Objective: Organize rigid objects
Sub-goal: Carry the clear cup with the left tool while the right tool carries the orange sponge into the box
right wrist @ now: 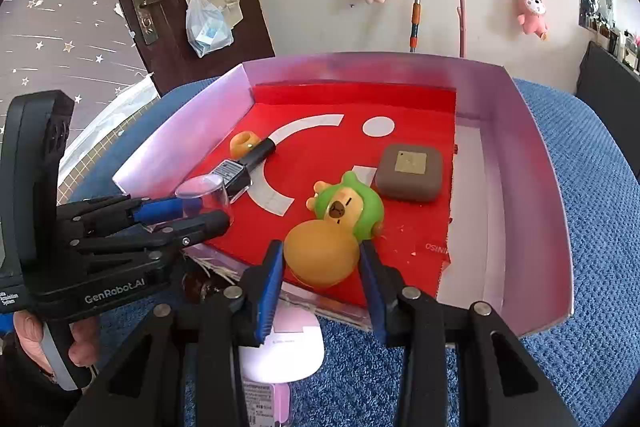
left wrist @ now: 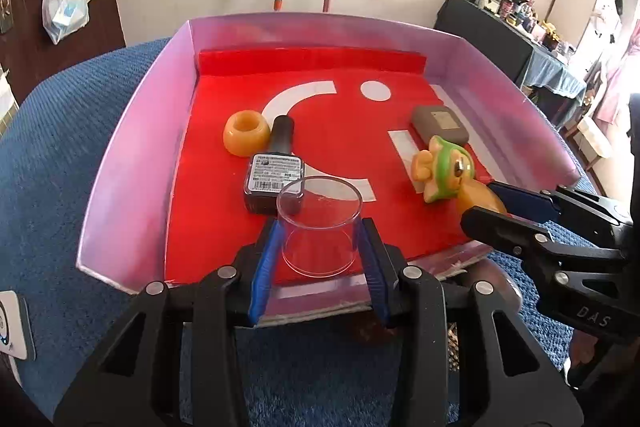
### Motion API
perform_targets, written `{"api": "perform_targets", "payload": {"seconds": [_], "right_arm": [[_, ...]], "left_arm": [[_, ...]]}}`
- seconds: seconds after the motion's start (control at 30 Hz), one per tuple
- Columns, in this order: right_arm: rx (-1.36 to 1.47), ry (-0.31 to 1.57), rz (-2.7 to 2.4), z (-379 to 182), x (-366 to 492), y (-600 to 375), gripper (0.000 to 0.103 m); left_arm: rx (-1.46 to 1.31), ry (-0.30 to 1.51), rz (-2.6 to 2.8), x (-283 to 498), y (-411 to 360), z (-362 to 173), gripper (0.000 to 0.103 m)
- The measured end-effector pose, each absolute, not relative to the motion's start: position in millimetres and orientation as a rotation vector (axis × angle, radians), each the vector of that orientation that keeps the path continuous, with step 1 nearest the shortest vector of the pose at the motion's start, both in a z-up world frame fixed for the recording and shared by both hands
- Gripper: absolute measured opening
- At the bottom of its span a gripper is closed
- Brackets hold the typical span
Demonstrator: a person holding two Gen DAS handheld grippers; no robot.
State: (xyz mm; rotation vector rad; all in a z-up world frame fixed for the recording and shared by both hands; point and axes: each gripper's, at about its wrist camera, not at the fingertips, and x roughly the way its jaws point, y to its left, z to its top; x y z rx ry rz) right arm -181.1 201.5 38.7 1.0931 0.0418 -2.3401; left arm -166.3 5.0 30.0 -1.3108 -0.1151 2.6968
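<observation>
My left gripper (left wrist: 320,239) is shut on a clear plastic cup (left wrist: 318,223), held mouth forward just over the near edge of the pink-walled tray (left wrist: 132,147) with the red mat. My right gripper (right wrist: 322,259) is shut on the orange base of a capybara toy (right wrist: 344,207) with a green hood; from the left wrist view that toy (left wrist: 444,167) hangs over the tray's near right part. On the mat lie an orange ring-shaped holder (left wrist: 245,131), a dark bottle with a barcode label (left wrist: 274,179) and a brown rounded case (left wrist: 440,125).
The tray sits on a blue textured cover (left wrist: 60,187). A white and pink device (right wrist: 284,347) lies on the cover below my right gripper. A person's hand (right wrist: 52,343) holds the left gripper's handle. Plush toys and a mop hang on the far wall.
</observation>
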Motion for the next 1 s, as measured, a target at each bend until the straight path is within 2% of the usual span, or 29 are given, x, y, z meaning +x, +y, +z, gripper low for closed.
{"api": "perform_targets", "payload": {"seconds": [0.63,0.77,1.0], "right_arm": [[1.09,0.093,-2.313,38,-187,189,0.04],[1.106,0.051,-2.298,32,-188,192,0.04],[1.077,0.139,-2.359,32,-193,184,0.04]], "left_arm": [[-1.337,-0.143,2.714,-194,0,23,0.038],[-1.341,-0.132,2.718,-198,1,21,0.038],[-1.341,-0.134,2.727,-202,0,19,0.038]]}}
